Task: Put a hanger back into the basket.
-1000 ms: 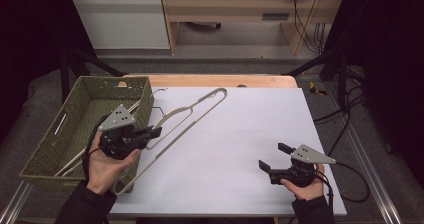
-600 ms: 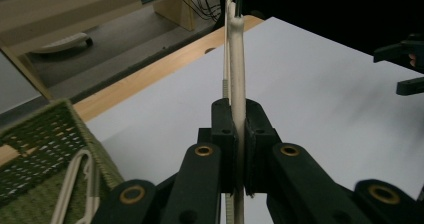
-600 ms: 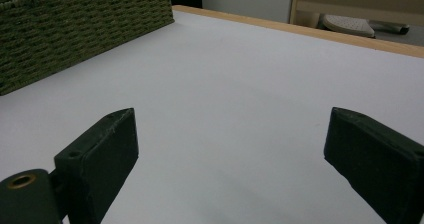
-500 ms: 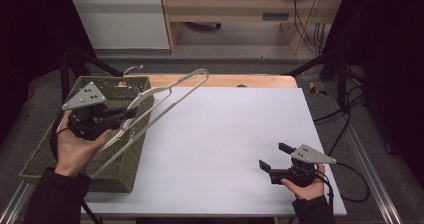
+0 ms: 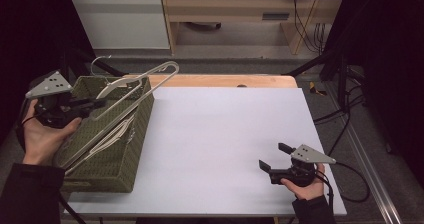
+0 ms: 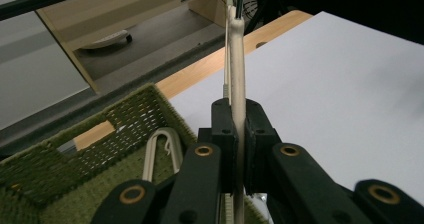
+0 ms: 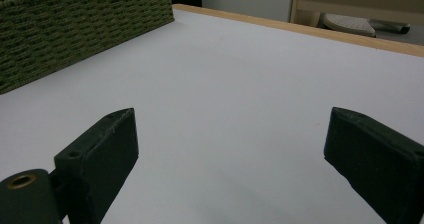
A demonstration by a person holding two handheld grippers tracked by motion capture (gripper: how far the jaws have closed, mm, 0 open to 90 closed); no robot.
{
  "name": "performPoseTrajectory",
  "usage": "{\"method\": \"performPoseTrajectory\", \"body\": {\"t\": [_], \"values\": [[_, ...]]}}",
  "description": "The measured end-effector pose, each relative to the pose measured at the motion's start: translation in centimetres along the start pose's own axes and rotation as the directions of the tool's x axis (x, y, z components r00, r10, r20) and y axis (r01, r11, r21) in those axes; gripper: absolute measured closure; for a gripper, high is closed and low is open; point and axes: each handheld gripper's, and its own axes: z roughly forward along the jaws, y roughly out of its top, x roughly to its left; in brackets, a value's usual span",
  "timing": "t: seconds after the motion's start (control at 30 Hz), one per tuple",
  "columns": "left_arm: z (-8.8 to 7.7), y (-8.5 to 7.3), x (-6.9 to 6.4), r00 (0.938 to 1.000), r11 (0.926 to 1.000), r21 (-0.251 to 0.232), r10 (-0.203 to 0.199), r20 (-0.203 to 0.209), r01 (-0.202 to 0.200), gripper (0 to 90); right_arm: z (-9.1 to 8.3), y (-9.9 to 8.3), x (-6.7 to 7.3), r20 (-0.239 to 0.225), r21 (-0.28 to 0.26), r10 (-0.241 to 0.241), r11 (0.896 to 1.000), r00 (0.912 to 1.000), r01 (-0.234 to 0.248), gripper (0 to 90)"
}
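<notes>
A pale clothes hanger hangs tilted above the green woven basket at the table's left. My left gripper is shut on it. In the left gripper view the hanger's bar runs edge-on between the two closed jaws, my left gripper clamping it. More pale hangers lie inside the basket, and one lies below the jaws. My right gripper rests open near the table's front right, held by a hand. Between its wide-apart jaws, the right gripper holds nothing, only white table.
The white tabletop has a wooden strip along its far edge. The basket's wall stands at the far left of the right gripper view. Cables trail off the table's right side. A cabinet and floor lie beyond.
My left gripper has carried the hanger leftward and upward, from over the table's left part to above the basket. The right gripper has stayed put.
</notes>
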Motion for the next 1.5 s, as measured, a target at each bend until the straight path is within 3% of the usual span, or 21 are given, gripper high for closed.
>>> {"method": "performPoseTrajectory", "body": {"t": [0.2,0.8,1.03,1.27,1.5], "values": [[-0.1,-1.7,2.0,0.9988,1.0000,0.005,0.005,-0.050,-0.004,85.6,0.0,0.0,0.0,0.000,0.000,-0.005,1.000,1.0000,0.005,7.8],[-0.4,-6.1,6.1,0.9919,0.9979,0.059,-0.017,-0.126,0.025,85.6,0.1,0.0,0.0,-0.006,0.005,-0.008,1.000,0.9999,0.008,7.9],[0.0,-7.6,6.3,0.9909,0.9976,0.067,-0.007,-0.135,0.016,85.6,0.1,-0.1,0.0,-0.007,0.007,-0.010,1.000,0.9999,0.010,8.0],[1.4,-8.5,6.0,0.9897,0.9936,0.113,0.020,-0.142,-0.004,85.6,0.1,-0.1,0.0,-0.009,0.007,-0.013,1.000,0.9999,0.013,8.1],[2.8,-10.6,5.9,0.9877,0.9877,0.156,0.028,-0.154,-0.003,85.6,0.1,-0.1,0.0,-0.012,0.010,-0.015,1.000,0.9998,0.015,8.2]]}}
